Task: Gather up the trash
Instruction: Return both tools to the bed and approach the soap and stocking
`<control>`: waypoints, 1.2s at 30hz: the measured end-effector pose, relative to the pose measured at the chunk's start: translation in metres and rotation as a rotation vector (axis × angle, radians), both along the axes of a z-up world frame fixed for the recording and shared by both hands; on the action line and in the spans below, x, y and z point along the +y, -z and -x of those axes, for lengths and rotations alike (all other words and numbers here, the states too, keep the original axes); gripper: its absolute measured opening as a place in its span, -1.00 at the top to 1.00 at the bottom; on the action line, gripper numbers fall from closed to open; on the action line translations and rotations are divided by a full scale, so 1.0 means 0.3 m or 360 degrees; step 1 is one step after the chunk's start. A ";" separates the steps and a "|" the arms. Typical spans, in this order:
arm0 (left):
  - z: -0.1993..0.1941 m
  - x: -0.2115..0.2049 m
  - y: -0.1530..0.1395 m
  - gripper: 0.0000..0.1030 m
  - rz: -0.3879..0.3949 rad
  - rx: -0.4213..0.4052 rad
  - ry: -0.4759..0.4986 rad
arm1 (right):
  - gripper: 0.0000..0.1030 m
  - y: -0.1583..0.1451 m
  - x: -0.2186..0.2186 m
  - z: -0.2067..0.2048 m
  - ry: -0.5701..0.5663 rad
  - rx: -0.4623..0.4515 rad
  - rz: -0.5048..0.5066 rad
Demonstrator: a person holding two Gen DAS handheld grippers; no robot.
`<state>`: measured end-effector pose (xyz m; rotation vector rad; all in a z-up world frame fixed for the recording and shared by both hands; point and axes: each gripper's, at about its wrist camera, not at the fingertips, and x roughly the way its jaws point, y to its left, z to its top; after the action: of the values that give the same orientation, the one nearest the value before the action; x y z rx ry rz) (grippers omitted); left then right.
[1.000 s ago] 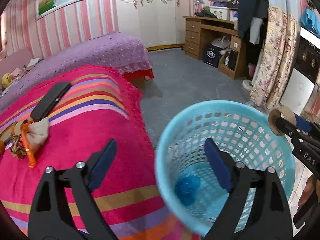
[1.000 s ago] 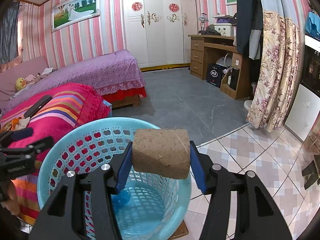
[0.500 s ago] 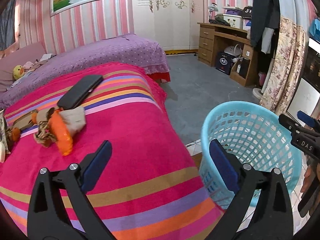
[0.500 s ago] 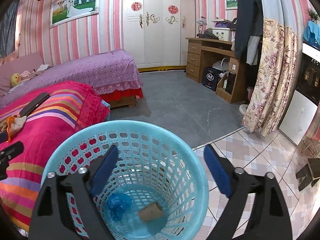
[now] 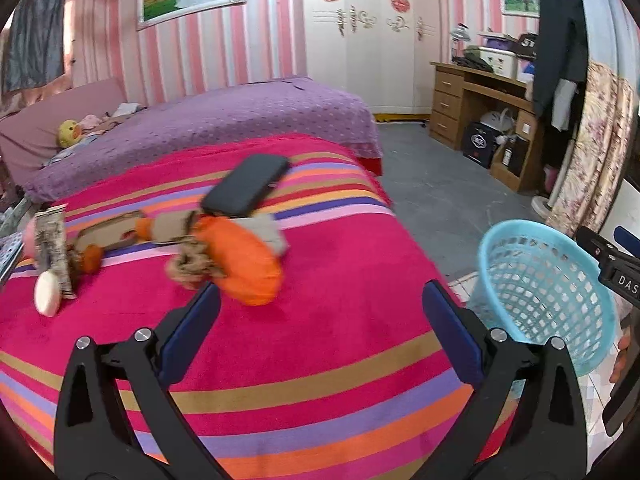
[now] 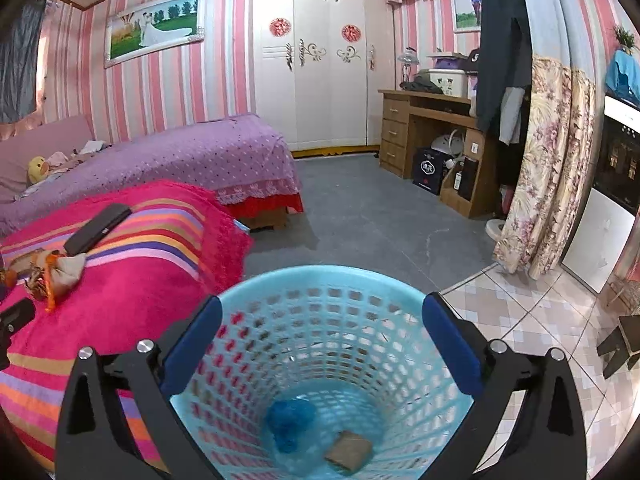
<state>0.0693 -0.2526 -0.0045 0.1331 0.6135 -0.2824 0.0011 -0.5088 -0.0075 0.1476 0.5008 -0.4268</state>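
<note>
Crumpled orange wrapper [image 5: 244,264] lies on striped blanket [image 5: 320,360].

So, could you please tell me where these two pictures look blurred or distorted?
Left wrist view: the orange wrapper and the scraps beside it are motion-smeared, and fisheye bends the wardrobe. Right wrist view: sharper, though the basket rim is soft and the curtain bows.
</note>
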 end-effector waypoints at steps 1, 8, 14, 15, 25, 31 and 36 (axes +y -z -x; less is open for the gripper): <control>-0.002 0.033 -0.008 -0.89 0.0000 -0.0008 -0.0017 | -0.90 -0.007 0.021 -0.007 -0.0009 -0.0008 -0.0001; -0.022 0.247 -0.052 -0.89 -0.0054 -0.0055 -0.0119 | -0.90 -0.056 0.209 -0.096 -0.0115 -0.0064 -0.0015; -0.049 0.424 -0.057 -0.89 -0.0066 -0.0071 -0.0205 | -0.90 -0.059 0.360 -0.177 -0.0211 -0.0053 -0.0022; -0.056 0.449 -0.052 -0.89 -0.0061 -0.0064 -0.0218 | -0.90 -0.057 0.387 -0.191 -0.0229 -0.0049 -0.0017; -0.138 0.658 0.012 -0.89 -0.0009 0.0012 -0.0357 | -0.90 -0.029 0.573 -0.270 -0.0323 0.0006 0.0054; -0.164 0.735 0.052 -0.89 -0.0067 0.0023 -0.0396 | -0.90 -0.020 0.648 -0.304 -0.0364 0.0013 0.0079; -0.199 0.819 0.074 -0.89 -0.0028 0.0077 -0.0427 | -0.90 -0.004 0.699 -0.334 -0.0401 0.0051 0.0097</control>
<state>0.1289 -0.0070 -0.0267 0.0600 0.6742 -0.0210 0.1012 -0.2990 -0.0063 0.0177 0.5298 -0.1980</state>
